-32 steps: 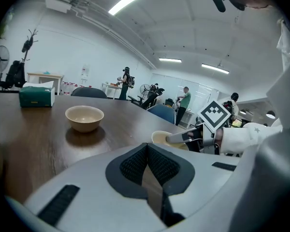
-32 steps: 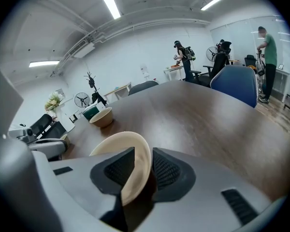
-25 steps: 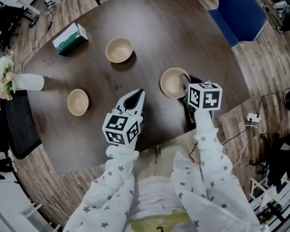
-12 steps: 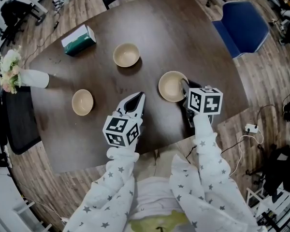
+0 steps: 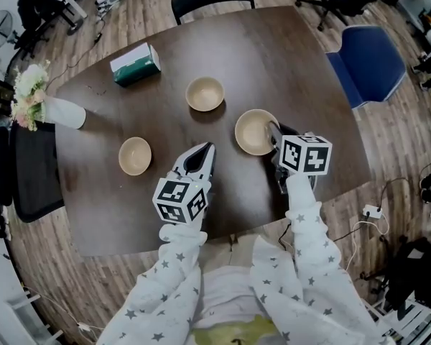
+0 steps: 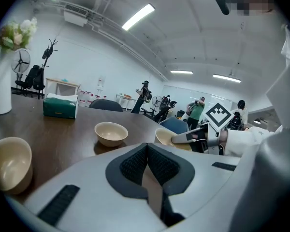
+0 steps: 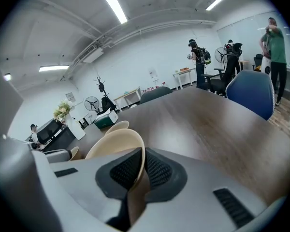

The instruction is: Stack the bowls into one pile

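- Right claw: clamped on near rim of held bowl; jaws just been closing, bowl wall pinched between pads.
- Held bowl: at right side of worktop, tilted as seen in right gripper view. Underside out of sight in every view, so contact with worktop not determinable.
- Left claw: closed, pads meeting at tips, nothing between them. Positioned above worktop between left bowl and held bowl, touching neither.
- Far bowl: upright, alone, beyond both claws.
- All three bowls apart, none nested.
- Right gripper view: far bowl mostly hidden behind held bowl, only an arc of rim showing; left bowl cut off by claw body.
- Left gripper view: left bowl clipped by dark border at left; lower part of held bowl masked by claw body.
- Head view: right claw's jaws partly covered by marker cube; pad contact not readable there, confirmed only in right gripper view.
- Box: green and white, at far left of worktop, well apart from bowls; print too small to read.
- Vase: white, with flowers, upright at left edge of worktop; top cropped in left gripper view.
- Blue chair: just beside right edge of worktop, legs out of sight.
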{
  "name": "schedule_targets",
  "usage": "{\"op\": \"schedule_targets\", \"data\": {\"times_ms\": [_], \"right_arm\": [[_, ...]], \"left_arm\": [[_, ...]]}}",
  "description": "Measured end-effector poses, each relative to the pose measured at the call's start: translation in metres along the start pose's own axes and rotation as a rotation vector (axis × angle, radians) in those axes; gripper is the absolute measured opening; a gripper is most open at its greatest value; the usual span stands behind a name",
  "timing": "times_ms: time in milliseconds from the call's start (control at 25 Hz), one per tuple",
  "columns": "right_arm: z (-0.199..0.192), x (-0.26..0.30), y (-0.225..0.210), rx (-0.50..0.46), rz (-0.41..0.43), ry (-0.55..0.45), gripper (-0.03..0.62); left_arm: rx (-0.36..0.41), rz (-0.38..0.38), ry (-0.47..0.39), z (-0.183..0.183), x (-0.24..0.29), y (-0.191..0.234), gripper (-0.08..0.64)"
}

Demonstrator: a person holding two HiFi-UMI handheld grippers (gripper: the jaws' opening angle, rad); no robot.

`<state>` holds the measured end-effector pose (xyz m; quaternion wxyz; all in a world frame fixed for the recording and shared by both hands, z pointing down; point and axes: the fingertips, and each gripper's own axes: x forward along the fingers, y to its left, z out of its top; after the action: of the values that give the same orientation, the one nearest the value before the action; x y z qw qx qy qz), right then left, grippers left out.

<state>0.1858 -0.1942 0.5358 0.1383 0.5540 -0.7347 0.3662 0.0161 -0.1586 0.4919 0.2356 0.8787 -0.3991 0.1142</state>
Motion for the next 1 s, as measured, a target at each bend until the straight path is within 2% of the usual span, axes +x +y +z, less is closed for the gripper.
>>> {"op": "schedule_targets", "data": {"times_ms": [600,1000], "right_arm": [[0.038,0.054,0.043,0.005,0.08,-0.035,0.035],[0.058,0.086,0.063,0.048,0.107,-0.075,0.035]], "left_arm": [[-0.043,0.081,-0.049,0.019,-0.008,0.048,0.026],[-0.07,0.135,-0.07,0.027,-0.008,0.076,0.026]]}}
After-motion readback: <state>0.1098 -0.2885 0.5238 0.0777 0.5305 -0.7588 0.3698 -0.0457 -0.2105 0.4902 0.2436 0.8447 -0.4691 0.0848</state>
